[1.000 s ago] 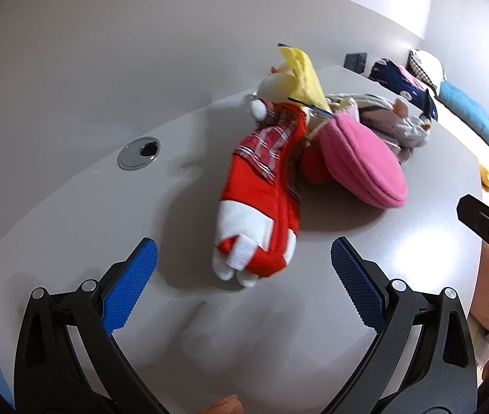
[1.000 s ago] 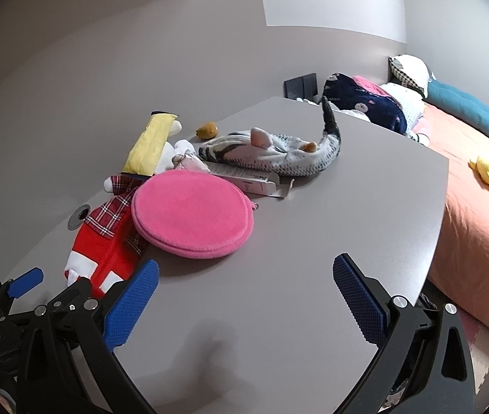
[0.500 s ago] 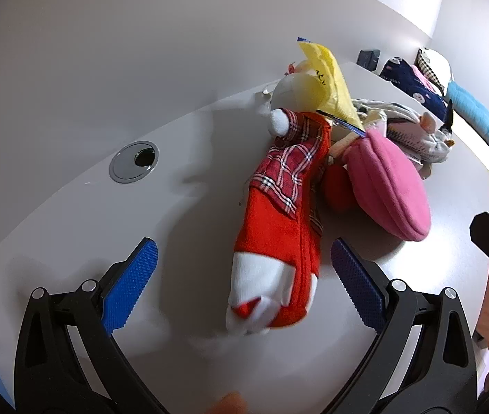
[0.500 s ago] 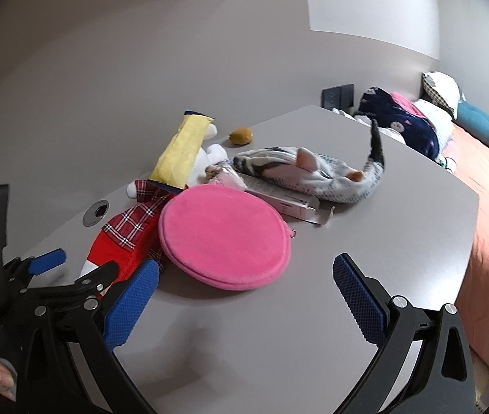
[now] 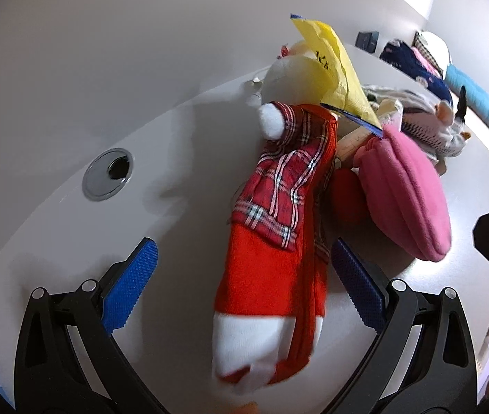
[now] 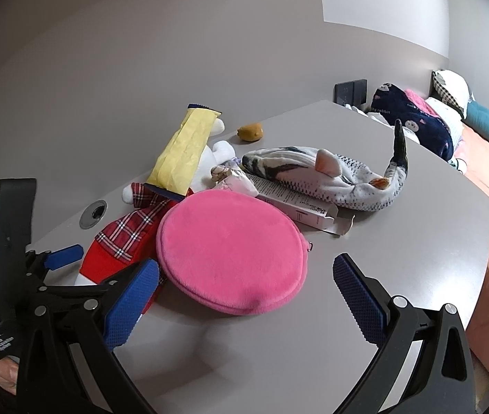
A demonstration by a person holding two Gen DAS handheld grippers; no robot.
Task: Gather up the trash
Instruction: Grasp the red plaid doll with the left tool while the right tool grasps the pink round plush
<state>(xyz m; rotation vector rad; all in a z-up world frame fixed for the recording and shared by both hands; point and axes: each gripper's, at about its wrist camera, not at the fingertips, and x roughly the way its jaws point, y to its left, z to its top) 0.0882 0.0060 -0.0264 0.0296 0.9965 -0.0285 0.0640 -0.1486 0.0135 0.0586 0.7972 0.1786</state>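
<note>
A plush doll in red clothes with a plaid shirt point(image 5: 279, 248) lies on the grey table point(image 5: 182, 138), its legs between the open fingers of my left gripper point(image 5: 241, 283). A crumpled yellow wrapper point(image 5: 337, 69) lies over the doll's head; it also shows in the right wrist view point(image 6: 185, 151). A round pink pouch point(image 6: 230, 255) lies in front of my open, empty right gripper point(image 6: 244, 300). A flattened white carton point(image 6: 299, 207) and crumpled paper point(image 6: 227, 176) lie behind the pouch.
A plush fish point(image 6: 330, 172) lies at the back of the table, with a small brown object point(image 6: 250, 132) near the wall. A cable grommet point(image 5: 108, 174) is set in the table at the left. A bed with pillows point(image 6: 417, 117) stands to the right.
My left gripper has moved forward over the doll, so its legs now lie between the fingers. My right gripper has moved closer to the pink pouch.
</note>
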